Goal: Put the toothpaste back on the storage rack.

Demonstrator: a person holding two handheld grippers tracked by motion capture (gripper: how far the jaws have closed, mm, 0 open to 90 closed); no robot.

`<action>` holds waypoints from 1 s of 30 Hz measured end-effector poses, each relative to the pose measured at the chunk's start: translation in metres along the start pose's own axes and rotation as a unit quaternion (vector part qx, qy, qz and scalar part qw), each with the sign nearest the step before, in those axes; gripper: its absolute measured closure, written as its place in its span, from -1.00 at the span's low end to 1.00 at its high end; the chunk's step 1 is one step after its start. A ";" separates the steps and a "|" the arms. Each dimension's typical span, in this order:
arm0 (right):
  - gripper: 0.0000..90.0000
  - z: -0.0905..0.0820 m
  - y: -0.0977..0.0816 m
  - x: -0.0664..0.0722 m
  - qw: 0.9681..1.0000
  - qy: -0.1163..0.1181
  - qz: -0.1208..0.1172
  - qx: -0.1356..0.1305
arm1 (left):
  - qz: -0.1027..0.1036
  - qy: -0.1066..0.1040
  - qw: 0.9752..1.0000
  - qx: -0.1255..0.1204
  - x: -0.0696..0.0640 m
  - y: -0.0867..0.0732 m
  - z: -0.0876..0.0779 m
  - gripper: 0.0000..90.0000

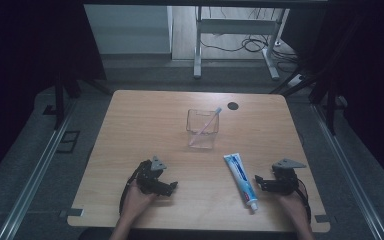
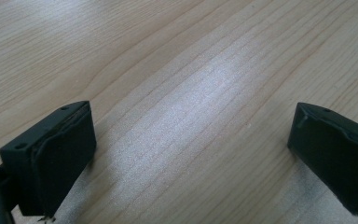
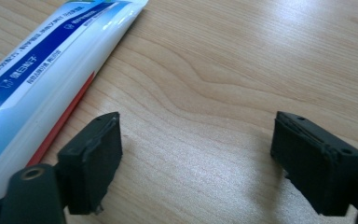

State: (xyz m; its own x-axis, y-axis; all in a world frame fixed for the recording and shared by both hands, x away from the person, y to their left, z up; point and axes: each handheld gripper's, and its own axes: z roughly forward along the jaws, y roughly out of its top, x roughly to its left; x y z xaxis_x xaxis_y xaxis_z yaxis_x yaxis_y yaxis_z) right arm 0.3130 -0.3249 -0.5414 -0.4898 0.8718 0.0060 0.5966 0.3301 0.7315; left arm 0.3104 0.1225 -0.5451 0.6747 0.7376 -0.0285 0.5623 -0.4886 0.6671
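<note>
While 2 tongs rest open, 1 toothpaste tube (image 1: 241,180), 1 cup (image 1: 201,129), 1 toothbrush (image 1: 207,123) lie

On the table (image 1: 130,120), the left tongs (image 1: 172,186) rest near the front edge, well apart from the right tongs (image 1: 258,181), which rest at the same depth. The toothpaste tube (image 1: 241,178) lies just left of the right tongs, between the two pairs and nearer the right one. Beyond both pairs, about midway between them, stands a cup (image 1: 201,129) with a toothbrush (image 1: 207,123) leaning inside it.
</note>
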 end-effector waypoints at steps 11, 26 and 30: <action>-0.44 -0.007 0.005 0.002 0.999 0.032 0.002 0.014 | -0.002 0.005 1.000 0.000 -0.001 0.000 -0.001 -0.96; -0.26 -0.027 0.010 0.004 0.997 0.071 0.025 0.018 | -0.003 0.006 1.000 0.000 -0.001 -0.001 -0.001 -0.95; -0.04 -0.033 0.013 0.009 0.996 0.087 0.016 0.010 | -0.003 0.005 1.000 -0.001 -0.001 -0.001 -0.001 -0.95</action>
State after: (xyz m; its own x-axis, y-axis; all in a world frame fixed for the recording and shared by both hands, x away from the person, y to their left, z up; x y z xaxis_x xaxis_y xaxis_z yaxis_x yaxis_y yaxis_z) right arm 0.2951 -0.3244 -0.5093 -0.5725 0.8062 0.1491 0.6256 0.3120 0.7150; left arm 0.3090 0.1222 -0.5450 0.6660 0.7456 -0.0249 0.5656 -0.4829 0.6685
